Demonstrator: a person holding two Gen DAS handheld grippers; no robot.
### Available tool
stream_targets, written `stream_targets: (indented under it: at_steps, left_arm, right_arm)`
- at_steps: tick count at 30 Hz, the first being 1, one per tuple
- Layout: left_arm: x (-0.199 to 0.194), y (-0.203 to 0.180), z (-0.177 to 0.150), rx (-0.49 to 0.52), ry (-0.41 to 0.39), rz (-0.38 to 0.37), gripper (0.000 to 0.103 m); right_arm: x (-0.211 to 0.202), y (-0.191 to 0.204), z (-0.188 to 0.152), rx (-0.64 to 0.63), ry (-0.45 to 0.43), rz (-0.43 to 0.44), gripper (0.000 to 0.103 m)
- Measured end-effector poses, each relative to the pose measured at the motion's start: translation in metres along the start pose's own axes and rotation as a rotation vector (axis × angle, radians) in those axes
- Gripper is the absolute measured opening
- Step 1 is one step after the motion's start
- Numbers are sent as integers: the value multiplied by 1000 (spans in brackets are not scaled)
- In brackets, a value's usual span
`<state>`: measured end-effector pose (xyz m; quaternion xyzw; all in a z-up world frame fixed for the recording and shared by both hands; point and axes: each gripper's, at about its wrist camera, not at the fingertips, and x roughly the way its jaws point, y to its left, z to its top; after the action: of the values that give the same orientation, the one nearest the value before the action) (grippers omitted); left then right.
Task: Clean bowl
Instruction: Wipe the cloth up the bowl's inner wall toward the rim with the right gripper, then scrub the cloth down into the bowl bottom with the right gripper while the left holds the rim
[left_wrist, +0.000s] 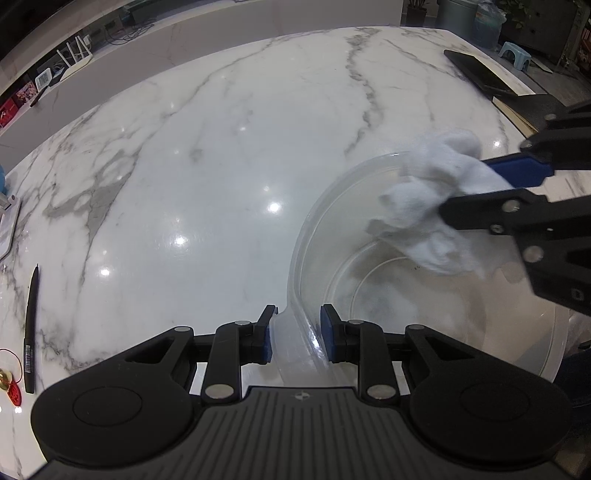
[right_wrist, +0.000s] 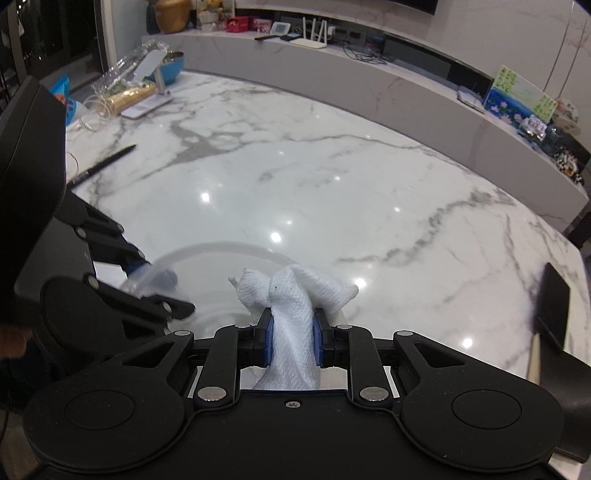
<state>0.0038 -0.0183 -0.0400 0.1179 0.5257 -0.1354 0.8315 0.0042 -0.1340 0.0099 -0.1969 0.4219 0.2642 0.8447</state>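
A clear plastic bowl (left_wrist: 369, 295) sits on the white marble table (left_wrist: 221, 166), at the lower right of the left wrist view. My left gripper (left_wrist: 297, 332) is shut on the bowl's near rim. My right gripper (right_wrist: 293, 341) is shut on a white cloth (right_wrist: 295, 295). In the left wrist view the right gripper (left_wrist: 469, 184) comes in from the right and holds the cloth (left_wrist: 432, 199) inside the bowl against its far wall. In the right wrist view the bowl rim (right_wrist: 207, 247) shows blurred, with the left gripper (right_wrist: 155, 284) clamped on it at left.
A black pen (left_wrist: 30, 328) and a red charm (left_wrist: 11, 387) lie at the table's left edge. A black phone (left_wrist: 480, 72) lies at the far right, and shows as a dark slab in the right wrist view (right_wrist: 552, 306). A blue bowl and wrapped items (right_wrist: 147, 77) crowd the far left corner.
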Motion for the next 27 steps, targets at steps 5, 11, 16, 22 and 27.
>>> stream_targets:
  at_steps: [5,11,16,22,27]
  left_arm:
    - [0,0,0,0,0,-1,24]
    - [1,0,0,8,1,-5,24]
    - [1,-1,-1,19,2,-10,24]
    - [2,-3,-1,44,-2,-18,24]
    - [2,-4,-1,48,-1,-18,25]
  right_arm:
    - [-5,-4,-7,-14,34,-5,19]
    - [-9,-12,-11,2,48,1,18]
    - [-7,-17,-9,26,33,13,18]
    - [0,-16,-3,36,-4,15,18]
    - [5,-9,2,27,-39,22,18]
